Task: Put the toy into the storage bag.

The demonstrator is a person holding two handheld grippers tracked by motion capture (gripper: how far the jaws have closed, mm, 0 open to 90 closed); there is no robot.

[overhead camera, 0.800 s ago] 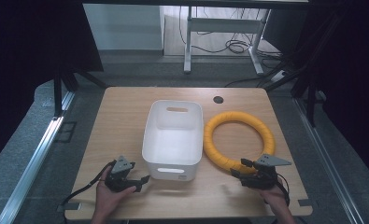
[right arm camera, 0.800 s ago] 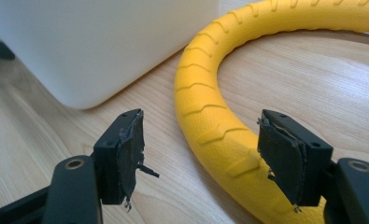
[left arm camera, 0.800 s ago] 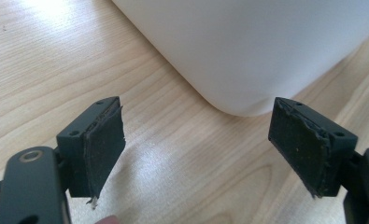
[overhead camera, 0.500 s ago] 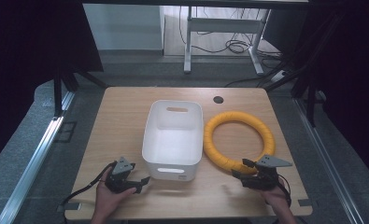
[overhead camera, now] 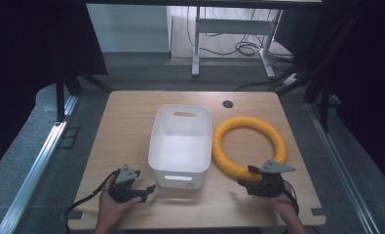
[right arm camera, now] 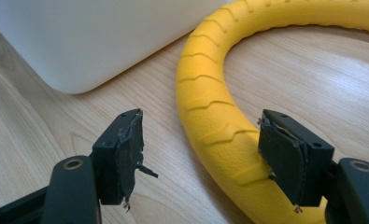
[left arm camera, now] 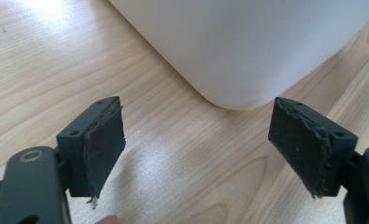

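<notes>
A white bin sits at the middle of the wooden table, with a yellow ring flat beside it toward the right edge. Near the front edge, the left gripper is spread wide by the bin's corner; the right gripper gapes, jaws straddling the ring's near curve without touching it.

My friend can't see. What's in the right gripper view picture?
A ridged yellow foam ring lies on the pale wooden table, curving between the right gripper's two open black fingers. A smooth white plastic bin stands behind, at the left.
</notes>
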